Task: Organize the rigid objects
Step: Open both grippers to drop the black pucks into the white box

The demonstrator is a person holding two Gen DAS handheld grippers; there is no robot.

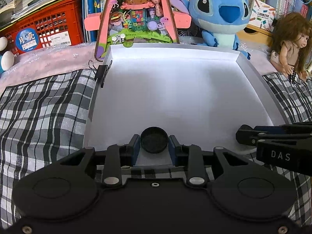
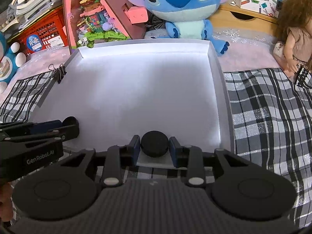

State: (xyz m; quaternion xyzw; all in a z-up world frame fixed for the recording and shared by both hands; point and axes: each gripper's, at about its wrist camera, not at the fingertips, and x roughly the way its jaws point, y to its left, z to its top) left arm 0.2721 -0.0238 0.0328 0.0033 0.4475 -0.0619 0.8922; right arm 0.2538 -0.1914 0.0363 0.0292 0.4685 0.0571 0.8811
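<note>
My left gripper [image 1: 154, 146] is shut on a round black cap [image 1: 154, 142], hollow side up, at the near edge of a wide white tray [image 1: 175, 89]. My right gripper [image 2: 154, 146] is shut on a round black puck-like lid [image 2: 155, 143], closed side up, at the near edge of the same tray [image 2: 136, 89]. In the left wrist view the right gripper [image 1: 273, 138] reaches in from the right. In the right wrist view the left gripper [image 2: 64, 126] reaches in from the left with its cap [image 2: 70, 120] just showing.
The tray lies on a black-and-white plaid cloth [image 1: 44, 113]. A black binder clip [image 1: 102, 74] grips the tray's left rim. Behind stand a pink toy display [image 1: 136, 15], a blue plush [image 1: 218, 13], a doll [image 1: 292, 44] and a red crate [image 1: 50, 25].
</note>
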